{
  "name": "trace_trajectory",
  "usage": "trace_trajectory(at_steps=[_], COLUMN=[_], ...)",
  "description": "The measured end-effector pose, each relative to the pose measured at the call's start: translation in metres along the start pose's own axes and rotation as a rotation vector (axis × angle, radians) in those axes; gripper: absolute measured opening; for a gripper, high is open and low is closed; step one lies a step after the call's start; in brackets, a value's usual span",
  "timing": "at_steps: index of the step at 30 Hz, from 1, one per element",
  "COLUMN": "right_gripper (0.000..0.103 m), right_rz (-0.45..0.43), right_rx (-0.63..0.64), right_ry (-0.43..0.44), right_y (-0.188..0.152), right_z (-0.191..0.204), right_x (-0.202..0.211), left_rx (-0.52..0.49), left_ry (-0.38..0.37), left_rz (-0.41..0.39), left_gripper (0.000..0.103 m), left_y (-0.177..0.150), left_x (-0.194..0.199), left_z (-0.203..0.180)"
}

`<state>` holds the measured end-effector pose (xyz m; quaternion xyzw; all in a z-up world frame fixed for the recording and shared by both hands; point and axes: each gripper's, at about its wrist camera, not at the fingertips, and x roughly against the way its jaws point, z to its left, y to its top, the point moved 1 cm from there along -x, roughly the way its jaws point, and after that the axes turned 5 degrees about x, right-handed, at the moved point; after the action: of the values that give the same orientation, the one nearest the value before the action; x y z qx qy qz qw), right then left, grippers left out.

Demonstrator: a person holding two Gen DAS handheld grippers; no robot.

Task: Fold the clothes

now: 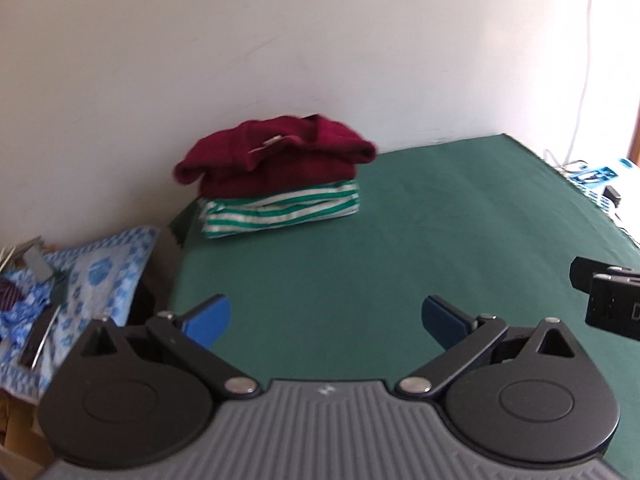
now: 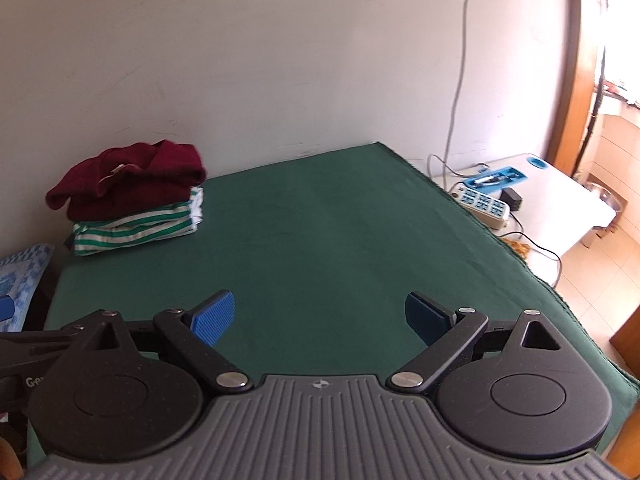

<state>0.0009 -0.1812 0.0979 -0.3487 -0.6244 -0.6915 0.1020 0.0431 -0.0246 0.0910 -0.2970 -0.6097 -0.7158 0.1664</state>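
A folded dark red garment [image 1: 276, 156] [image 2: 128, 178] lies on top of a folded green-and-white striped garment [image 1: 280, 210] [image 2: 136, 228], stacked at the far left corner of the green-covered table [image 1: 400, 248] [image 2: 320, 240] against the wall. My left gripper [image 1: 326, 320] hangs open above the near part of the table with nothing between its blue pads. My right gripper [image 2: 320, 318] is open too and holds nothing. Part of the right gripper's black body [image 1: 608, 296] shows at the right edge of the left wrist view.
A blue-and-white patterned cloth [image 1: 80, 280] [image 2: 20, 276] with loose items lies left of the table. To the right stands a low white table [image 2: 560, 200] with a power strip [image 2: 484, 202], a blue tray [image 2: 496, 178] and cables. A pale wall [image 2: 280, 60] backs the table.
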Motion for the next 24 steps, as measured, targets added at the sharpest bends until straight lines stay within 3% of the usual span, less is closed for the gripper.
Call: trace_trajectory(at_steps=[11,24], right_gripper=[0.094,0.094], right_rz=[0.013,0.012], right_rx=[0.066,0.129], right_ry=[0.150,0.216], right_y=[0.001,0.001], right_z=[0.039,0.061], right_x=[-0.004,-0.001], left_rx=[0.099,0.143], left_ry=[0.112,0.174], left_rz=[0.027,0.038], left_gripper=[0.102,0.102], left_y=[-0.008,-0.017], left_x=[0.002,0.008], left_z=[0.045,0.067])
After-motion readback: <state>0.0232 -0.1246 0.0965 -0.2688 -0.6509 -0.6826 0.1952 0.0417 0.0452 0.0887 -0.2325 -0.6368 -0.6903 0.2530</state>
